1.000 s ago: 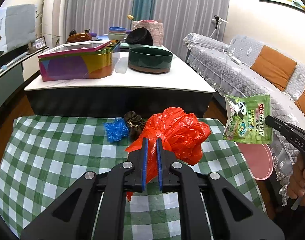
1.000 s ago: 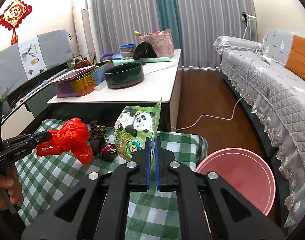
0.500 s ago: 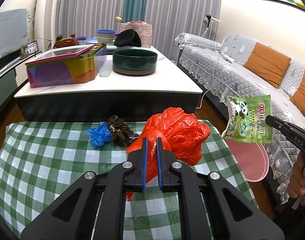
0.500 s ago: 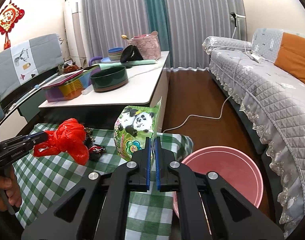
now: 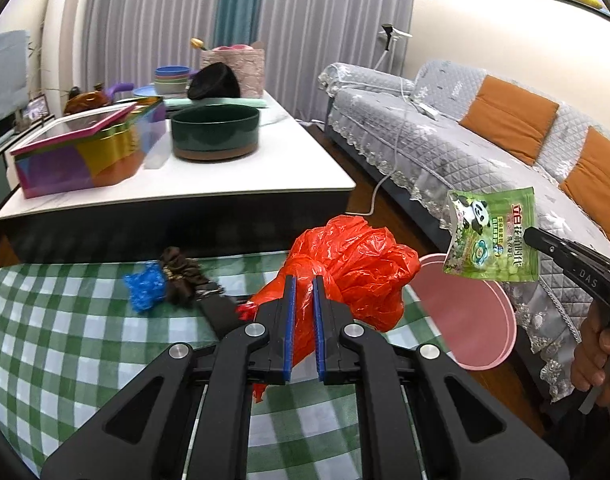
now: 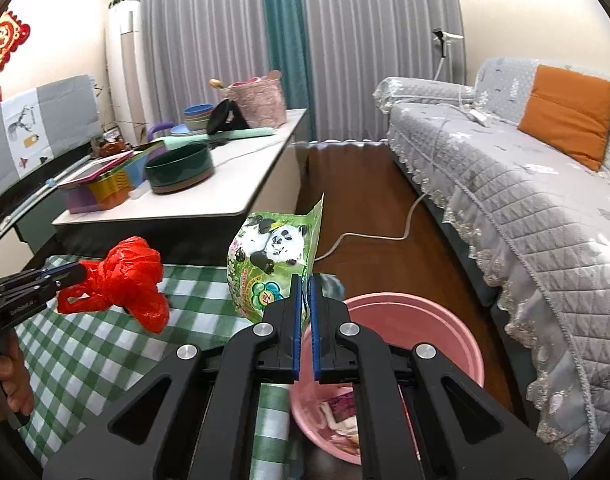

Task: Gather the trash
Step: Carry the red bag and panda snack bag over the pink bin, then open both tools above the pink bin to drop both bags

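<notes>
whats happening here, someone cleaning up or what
A person is clearing trash off a checked tablecloth with two handheld tongs. The left tongs are shut on a crumpled red plastic bag; the right tongs are shut on a green panda wrapper. Both are held up near a pink bin beside the table. A blue scrap and a brown scrap remain on the cloth.
</notes>
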